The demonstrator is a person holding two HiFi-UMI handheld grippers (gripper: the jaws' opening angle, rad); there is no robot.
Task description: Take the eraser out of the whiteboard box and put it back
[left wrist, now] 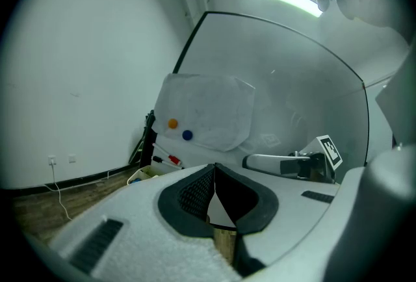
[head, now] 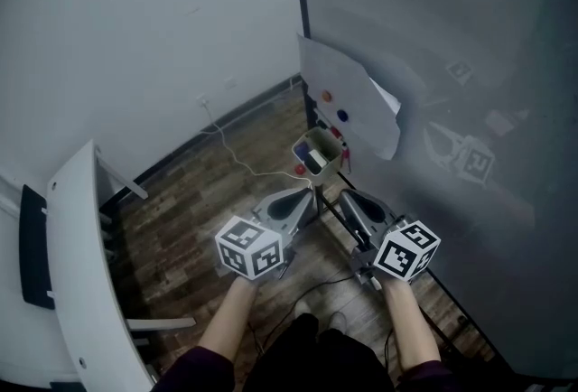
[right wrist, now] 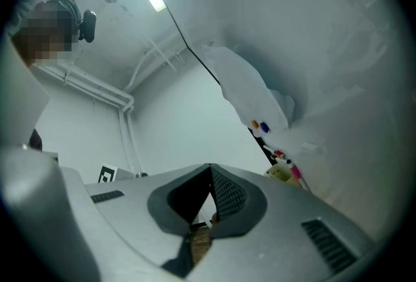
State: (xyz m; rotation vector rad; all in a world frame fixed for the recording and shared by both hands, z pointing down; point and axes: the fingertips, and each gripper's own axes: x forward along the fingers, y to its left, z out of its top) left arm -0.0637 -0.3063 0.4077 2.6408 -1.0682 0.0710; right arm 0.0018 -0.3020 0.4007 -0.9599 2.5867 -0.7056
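Observation:
A small cream whiteboard box (head: 325, 144) hangs at the lower edge of the whiteboard (head: 470, 65), with a dark block (head: 312, 161) inside it; I cannot tell whether that is the eraser. Both grippers are held side by side a short way in front of the box, pointing at it. My left gripper (head: 310, 192) has its jaws pressed together with nothing between them, as the left gripper view shows (left wrist: 214, 167). My right gripper (head: 349, 197) is likewise shut and empty (right wrist: 210, 167). The box also shows low in both gripper views (left wrist: 147, 174) (right wrist: 281, 173).
A paper sheet (head: 348, 101) is pinned to the whiteboard by an orange magnet (head: 327, 97) and a blue magnet (head: 342, 116). Markers (left wrist: 168, 159) lie on the ledge by the box. A white table (head: 81, 264) stands at the left. A cable (head: 237, 157) runs over the wooden floor.

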